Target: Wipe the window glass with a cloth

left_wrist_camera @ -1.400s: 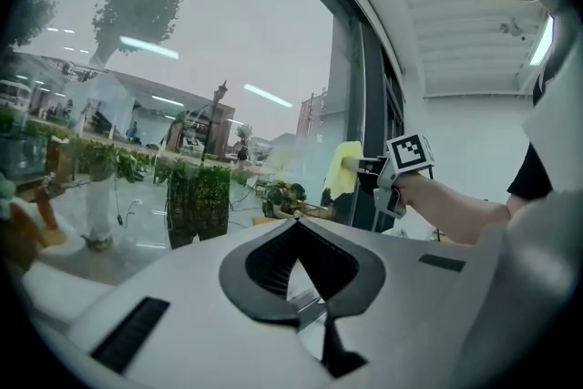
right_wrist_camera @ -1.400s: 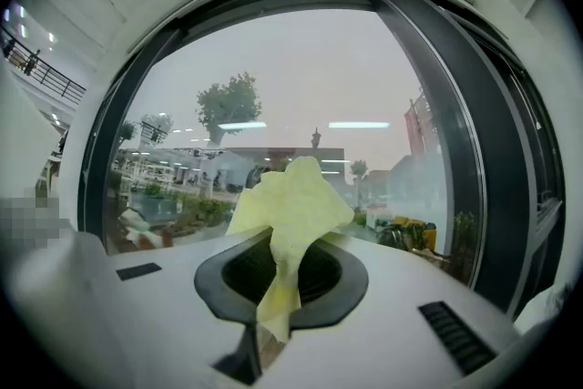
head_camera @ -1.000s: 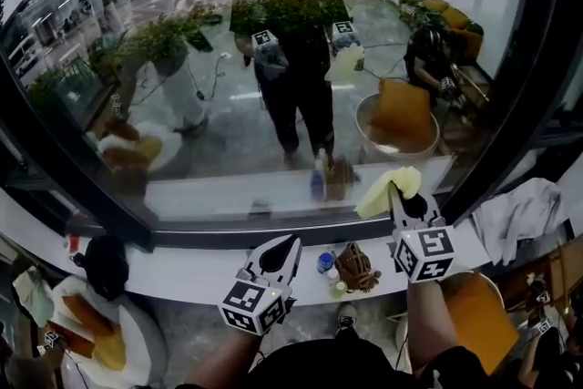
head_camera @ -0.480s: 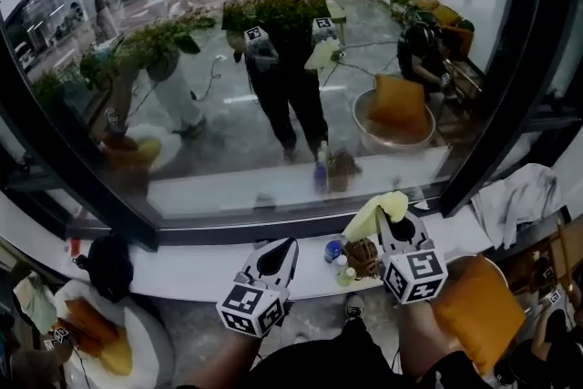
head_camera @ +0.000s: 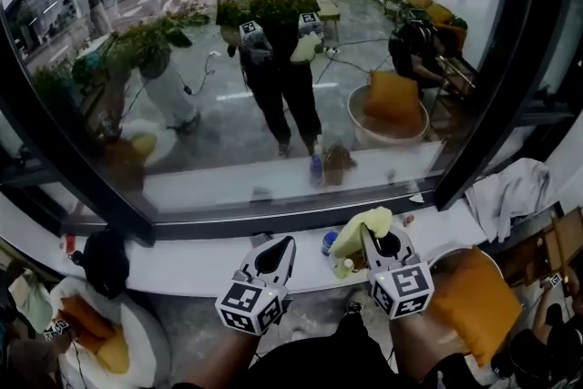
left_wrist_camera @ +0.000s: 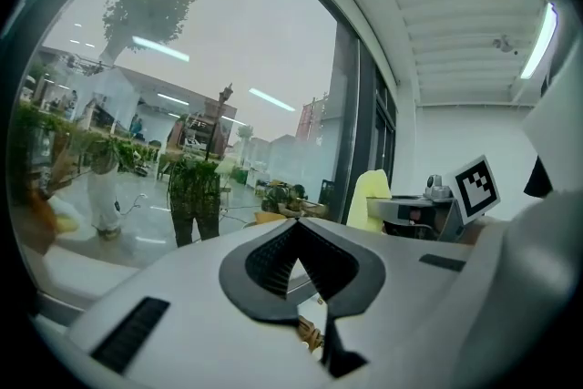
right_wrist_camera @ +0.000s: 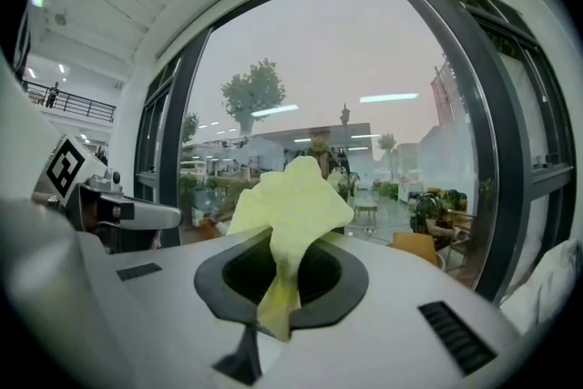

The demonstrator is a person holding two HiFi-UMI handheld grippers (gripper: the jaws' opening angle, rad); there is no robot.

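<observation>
The window glass [head_camera: 301,77] fills the upper part of the head view and reflects the person and both grippers. My right gripper [head_camera: 375,237] is shut on a yellow cloth [head_camera: 358,236], held low over the white sill and away from the glass. In the right gripper view the yellow cloth [right_wrist_camera: 287,209] bunches up out of the shut jaws. My left gripper [head_camera: 276,256] hangs to the left of it with nothing in it, jaws together. The left gripper view shows the right gripper's marker cube [left_wrist_camera: 476,185] and the cloth [left_wrist_camera: 369,199] off to the right.
On the white sill [head_camera: 191,273] stand a blue-capped bottle [head_camera: 329,242] and, at far left, a dark object [head_camera: 105,261]. A black frame post [head_camera: 492,77] bounds the pane on the right, with a white rag [head_camera: 510,191] beyond it. An orange cushion [head_camera: 474,301] lies at lower right.
My right gripper with the yellow cloth has come down and to the left, away from the glass, to the sill near the bottle. The left gripper has stayed put.
</observation>
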